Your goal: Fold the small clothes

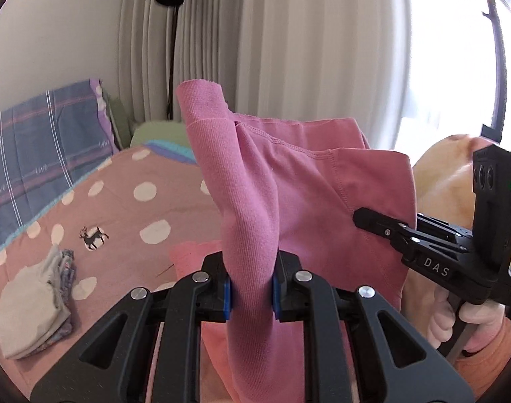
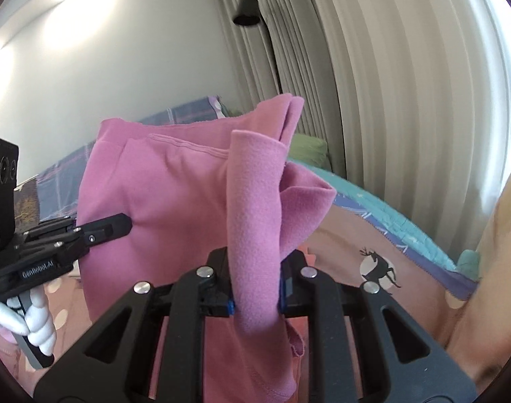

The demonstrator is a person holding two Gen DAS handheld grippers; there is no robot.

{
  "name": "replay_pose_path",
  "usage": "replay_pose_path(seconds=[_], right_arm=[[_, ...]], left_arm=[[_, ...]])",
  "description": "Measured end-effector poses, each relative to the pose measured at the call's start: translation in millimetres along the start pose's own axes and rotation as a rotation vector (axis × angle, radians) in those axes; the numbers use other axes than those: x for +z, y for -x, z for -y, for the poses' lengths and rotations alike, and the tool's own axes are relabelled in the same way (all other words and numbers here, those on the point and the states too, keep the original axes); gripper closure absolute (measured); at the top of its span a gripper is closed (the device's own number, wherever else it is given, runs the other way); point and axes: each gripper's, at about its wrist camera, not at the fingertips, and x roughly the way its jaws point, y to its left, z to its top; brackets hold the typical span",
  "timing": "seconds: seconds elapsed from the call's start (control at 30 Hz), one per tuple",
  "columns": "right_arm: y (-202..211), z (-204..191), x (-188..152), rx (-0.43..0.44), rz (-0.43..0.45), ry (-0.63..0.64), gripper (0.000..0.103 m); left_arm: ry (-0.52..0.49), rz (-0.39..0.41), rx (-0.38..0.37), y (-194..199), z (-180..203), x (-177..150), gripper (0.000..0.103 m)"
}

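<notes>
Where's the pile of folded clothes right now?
In the left wrist view, the folded clothes lie at lower left on the polka-dot bedspread, just below its deer print.

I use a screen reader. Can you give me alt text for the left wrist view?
The left gripper pinches a pink garment held up above a polka-dot bedspread. The right gripper holds its far side, and folded clothes lie at lower left.

Not much room up front: the pink garment [image 1: 289, 181] hangs like a curtain between the left gripper [image 1: 252, 288] and right gripper [image 2: 257, 288], both clamped on it, blocking any straight path forward. Down on the polka-dot bedspread [image 1: 121, 208] there's open space, apart from a folded pile of clothes [image 1: 34, 305] at the left and pillows [image 1: 44, 134] by the wall.
</notes>
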Motion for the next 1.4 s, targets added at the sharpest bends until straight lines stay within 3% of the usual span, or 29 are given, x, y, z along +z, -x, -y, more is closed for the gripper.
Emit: replay_pose_path(seconds=[0.07, 0.1, 0.13, 0.2, 0.27, 0.3, 0.4, 0.5, 0.6, 0.7, 0.77, 0.83, 0.9, 0.97, 1.07, 1.2, 1.3, 1.4], right_arm=[[-34.7, 6.2, -2.5, -0.050, -0.066, -0.008, 0.074], [-49.7, 9.8, -7.8, -0.105, -0.089, -0.015, 0.060], [-65.4, 16.6, -13.6, -0.174, -0.105, -0.028, 0.056], [-75.4, 22.2, -26.0, -0.189, -0.129, -0.057, 0.057], [-79.0, 21.9, -42.9, -0.110, -0.154, -0.078, 0.061], [-78.8, 17.2, -52.3, -0.092, -0.159, -0.055, 0.062], [-94.1, 1.7, -88.1, -0.131, -0.230, 0.077, 0.062], [-99.5, 5.5, -115.2, -0.145, -0.192, 0.075, 0.061], [-99.9, 13.6, -116.9, -0.124, -0.213, -0.010, 0.060], [-93.7, 6.5, -118.9, -0.150, -0.229, 0.027, 0.058], [-94.1, 0.9, -118.1, -0.174, -0.237, 0.052, 0.056], [-76.8, 5.6, -110.6, -0.189, -0.231, -0.041, 0.056], [-44.2, 5.7, -104.2, -0.128, -0.169, -0.131, 0.057], [-9.5, -7.0, -98.8, -0.098, -0.100, -0.081, 0.057], [32.1, -33.6, -99.9, -0.090, -0.032, 0.010, 0.039], [75.3, -76.3, -109.4, -0.146, 0.028, 0.100, 0.010], [110.3, -99.4, -119.0, -0.155, 0.127, 0.094, 0.002], [135.5, -107.7, -124.6, -0.156, 0.169, 0.037, 0.002]], left_arm=[[0.017, -0.065, 0.034, -33.7, -17.1, -10.6, 0.073], [0.034, -0.118, 0.090, -53.2, -27.4, -20.8, 0.069], [0.049, -0.163, 0.126, -67.1, -37.5, -31.2, 0.066], [0.071, -0.230, 0.154, -87.1, -54.2, -53.2, 0.065], [0.077, -0.202, 0.146, -89.6, -64.3, -71.1, 0.048], [0.068, -0.186, 0.151, -87.3, -66.2, -74.5, 0.046], [0.035, -0.162, 0.166, -85.6, -63.7, -80.5, 0.038], [0.054, -0.156, 0.158, -85.3, -60.1, -87.5, 0.036], [0.105, -0.149, 0.146, -85.5, -64.4, -93.5, 0.036], [0.134, -0.157, 0.163, -78.9, -62.7, -94.1, 0.036], [0.135, -0.151, 0.190, -66.6, -57.9, -91.2, 0.036], [0.159, -0.115, 0.178, -38.2, -52.0, -89.1, 0.036], [0.147, -0.055, 0.131, -3.2, -43.5, -89.6, 0.027], [0.076, 0.004, 0.151, 32.3, -29.6, -92.9, 0.014], [0.010, 0.055, 0.196, 68.1, -13.9, -98.9, 0.006], [0.056, 0.134, 0.234, 123.6, 1.1, -110.4, 0.001], [0.100, 0.154, 0.233, 151.9, 6.1, -120.4, 0.001], [0.125, 0.123, 0.265, 168.9, 8.5, -131.5, 0.001]])
